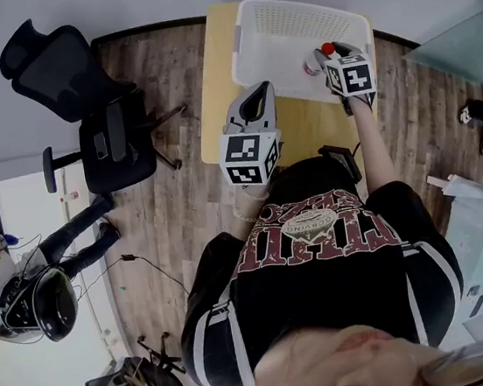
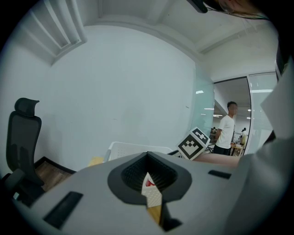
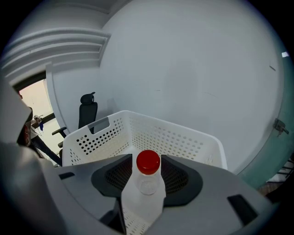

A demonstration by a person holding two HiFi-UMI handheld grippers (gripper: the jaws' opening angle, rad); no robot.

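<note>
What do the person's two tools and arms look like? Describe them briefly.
The left tool and right tool are light grey moulded shells with black ribbed pads set in dark recesses. Each carries a cube with black-and-white square markers. The person wears a black short-sleeved T-shirt with dark red and white print and white stripes on the sleeves.

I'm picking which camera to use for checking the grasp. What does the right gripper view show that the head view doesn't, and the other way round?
Only the right gripper view shows its fingers pressed against both sides of the clear red-capped bottle. Only the head view shows the left gripper, the wooden table and the plank floor. Both show the bottle, the white perforated basket and the black office chair.
</note>
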